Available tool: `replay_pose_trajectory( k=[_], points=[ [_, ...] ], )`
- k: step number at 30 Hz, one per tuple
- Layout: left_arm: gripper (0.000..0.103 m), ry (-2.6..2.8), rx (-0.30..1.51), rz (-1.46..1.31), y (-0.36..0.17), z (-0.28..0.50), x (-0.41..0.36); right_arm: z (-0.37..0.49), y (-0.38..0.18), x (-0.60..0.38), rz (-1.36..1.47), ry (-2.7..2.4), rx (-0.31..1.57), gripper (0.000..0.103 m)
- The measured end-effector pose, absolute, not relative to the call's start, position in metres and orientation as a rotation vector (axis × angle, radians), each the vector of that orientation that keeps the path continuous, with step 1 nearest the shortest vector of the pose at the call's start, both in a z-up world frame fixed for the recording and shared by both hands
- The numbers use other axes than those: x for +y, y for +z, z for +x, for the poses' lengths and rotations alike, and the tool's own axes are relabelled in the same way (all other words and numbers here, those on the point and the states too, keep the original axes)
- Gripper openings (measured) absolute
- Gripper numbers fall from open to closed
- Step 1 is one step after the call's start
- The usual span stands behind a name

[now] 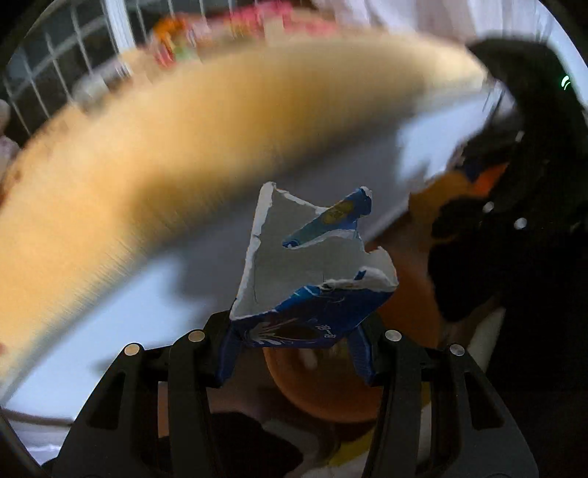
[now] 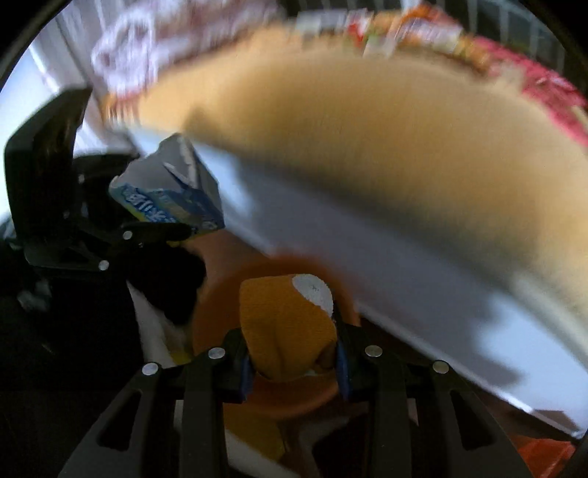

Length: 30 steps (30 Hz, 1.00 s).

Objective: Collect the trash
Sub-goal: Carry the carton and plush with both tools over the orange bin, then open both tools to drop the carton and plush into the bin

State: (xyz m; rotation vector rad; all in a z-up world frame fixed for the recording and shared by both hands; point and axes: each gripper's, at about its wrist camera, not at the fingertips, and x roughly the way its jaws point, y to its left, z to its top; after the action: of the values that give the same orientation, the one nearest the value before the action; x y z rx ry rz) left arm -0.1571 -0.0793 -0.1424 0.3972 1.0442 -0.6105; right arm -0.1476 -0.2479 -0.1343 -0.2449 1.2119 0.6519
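My left gripper (image 1: 297, 353) is shut on a torn blue and white carton (image 1: 308, 272), held in the air past the table's white edge; the carton also shows in the right wrist view (image 2: 169, 195), with the left gripper (image 2: 147, 235) at its base. My right gripper (image 2: 294, 360) is shut on a crumpled yellow-orange wrapper (image 2: 286, 323) with a white patch. Both are above an orange bin (image 2: 279, 397), which also shows below the carton in the left wrist view (image 1: 323, 389). The right gripper shows blurred at the right of the left wrist view (image 1: 474, 206).
A wooden table (image 1: 183, 147) with a white edge (image 2: 367, 257) curves across both views, blurred by motion. Colourful packets (image 2: 422, 33) lie along its far side. Yellow and white items (image 2: 253, 434) lie on the dark floor by the bin.
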Motion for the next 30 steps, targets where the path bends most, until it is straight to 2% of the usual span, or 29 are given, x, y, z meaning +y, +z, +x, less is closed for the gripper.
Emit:
replay_pose_trajectory(
  k=[8,12,15,19,21,24,30],
  points=[
    [0.049,-0.620,1.357,0.498,-0.238,-0.138,-0.102,-0.142,-0.258,-0.211,-0.389,0.682,1.517,0.034],
    [0.048,-0.593,1.440,0.567,-0.276,-0.129,-0.112,-0.141,-0.285,-0.205,-0.415,0.683,1.576,0.035],
    [0.048,-0.560,1.492,0.642,-0.303,-0.129,-0.118,-0.138,-0.297,-0.204,-0.411,0.670,1.600,0.037],
    [0.049,-0.559,1.521,0.660,-0.313,-0.126,-0.120,-0.141,-0.305,-0.203,-0.437,0.671,1.612,0.041],
    [0.051,-0.549,1.524,0.663,-0.313,-0.125,-0.119,-0.138,-0.307,-0.204,-0.438,0.667,1.619,0.061],
    [0.052,-0.540,1.533,0.684,-0.315,-0.129,-0.121,-0.136,-0.304,-0.206,-0.437,0.669,1.608,0.062],
    [0.065,-0.550,1.492,0.700,-0.306,-0.133,-0.126,-0.137,-0.294,-0.214,-0.408,0.647,1.585,0.062]
  ],
)
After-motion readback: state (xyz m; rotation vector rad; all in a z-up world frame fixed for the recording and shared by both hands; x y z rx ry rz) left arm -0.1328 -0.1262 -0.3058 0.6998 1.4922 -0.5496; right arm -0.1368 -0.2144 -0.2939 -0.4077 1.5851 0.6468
